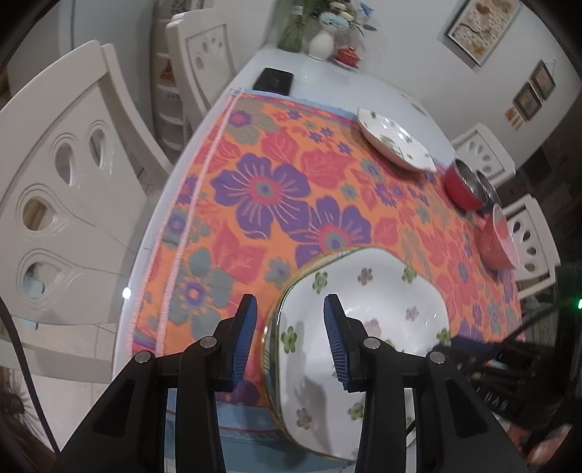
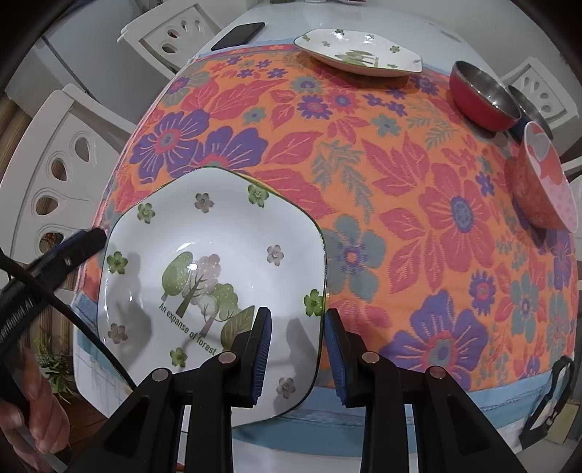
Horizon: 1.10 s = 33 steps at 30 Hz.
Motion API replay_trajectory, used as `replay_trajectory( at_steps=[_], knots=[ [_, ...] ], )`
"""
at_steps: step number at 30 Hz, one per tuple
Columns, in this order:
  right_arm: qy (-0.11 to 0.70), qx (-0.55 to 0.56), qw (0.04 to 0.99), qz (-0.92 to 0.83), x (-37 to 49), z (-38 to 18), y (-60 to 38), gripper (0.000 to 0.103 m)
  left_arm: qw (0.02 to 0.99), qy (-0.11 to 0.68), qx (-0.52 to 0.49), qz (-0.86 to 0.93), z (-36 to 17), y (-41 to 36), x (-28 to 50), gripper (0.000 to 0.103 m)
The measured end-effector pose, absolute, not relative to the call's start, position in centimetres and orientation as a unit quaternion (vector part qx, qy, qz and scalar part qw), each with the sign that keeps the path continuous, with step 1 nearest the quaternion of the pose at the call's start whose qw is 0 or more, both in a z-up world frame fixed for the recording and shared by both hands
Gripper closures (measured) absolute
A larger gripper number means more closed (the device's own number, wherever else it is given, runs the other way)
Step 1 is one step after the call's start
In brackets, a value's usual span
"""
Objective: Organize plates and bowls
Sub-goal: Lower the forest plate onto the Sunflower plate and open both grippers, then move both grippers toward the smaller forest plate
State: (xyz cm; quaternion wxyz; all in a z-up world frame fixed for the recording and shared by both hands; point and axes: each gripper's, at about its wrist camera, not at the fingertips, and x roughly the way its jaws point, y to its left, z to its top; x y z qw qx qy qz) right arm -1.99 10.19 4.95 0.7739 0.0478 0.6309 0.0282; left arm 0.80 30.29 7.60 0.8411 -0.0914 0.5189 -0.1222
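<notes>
A white plate with flower and tree prints [image 2: 203, 269] lies at the near edge of the flowered cloth; it also shows in the left wrist view [image 1: 363, 327]. My left gripper [image 1: 291, 334] is open, its fingers either side of the plate's left rim. My right gripper [image 2: 296, 345] is open, its fingers either side of the plate's right rim. A second matching plate [image 2: 358, 54] [image 1: 394, 140] lies at the far side. A red steel bowl [image 2: 480, 100] [image 1: 462, 189] and a pink patterned bowl [image 2: 545, 182] [image 1: 500, 240] stand at the right.
A dark bowl [image 2: 529, 105] sits behind the red one. A black phone [image 2: 238, 34] [image 1: 273, 80] lies on the far table end. White chairs [image 1: 72, 189] surround the table. A vase with flowers [image 1: 322, 42] stands at the far end.
</notes>
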Motion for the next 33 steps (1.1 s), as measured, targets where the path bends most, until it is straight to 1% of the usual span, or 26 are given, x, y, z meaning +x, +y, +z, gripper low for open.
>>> replay_trajectory(
  at_steps=[9, 13, 22, 27, 28, 29, 30, 32, 33],
  knots=[
    [0.64, 0.067, 0.766, 0.016, -1.1, 5.0, 9.8, 0.074, 0.839, 0.522, -0.084, -0.128, 7.9, 29.9, 2.0, 0.068],
    [0.627, 0.097, 0.772, 0.023, -0.4, 6.3, 9.0, 0.074, 0.839, 0.519, -0.083, -0.141, 8.5, 29.4, 3.2, 0.068],
    [0.597, 0.128, 0.792, 0.022, 2.1, 8.8, 8.1, 0.073, 0.844, 0.504, -0.055, -0.177, 10.5, 27.1, 7.0, 0.068],
    [0.576, 0.166, 0.8, 0.008, 4.4, 9.7, 6.4, 0.072, 0.844, 0.499, -0.042, -0.191, 11.1, 26.3, 10.0, 0.062],
    [0.57, 0.175, 0.803, 0.004, 4.9, 9.9, 6.0, 0.071, 0.844, 0.498, -0.041, -0.196, 11.3, 26.1, 11.1, 0.061],
    [0.564, 0.182, 0.805, -0.001, 5.5, 10.1, 5.6, 0.065, 0.844, 0.497, -0.04, -0.199, 11.4, 26.0, 11.7, 0.061],
    [0.557, 0.191, 0.808, -0.007, 6.2, 10.2, 5.0, 0.055, 0.844, 0.496, -0.039, -0.201, 11.5, 25.8, 12.4, 0.06],
    [0.543, 0.205, 0.814, -0.019, 7.3, 10.4, 4.0, 0.045, 0.843, 0.495, -0.036, -0.21, 11.9, 25.2, 14.4, 0.058],
    [0.537, 0.211, 0.817, -0.026, 7.9, 10.5, 3.4, 0.045, 0.842, 0.494, -0.035, -0.216, 12.0, 24.8, 15.2, 0.058]
  ],
)
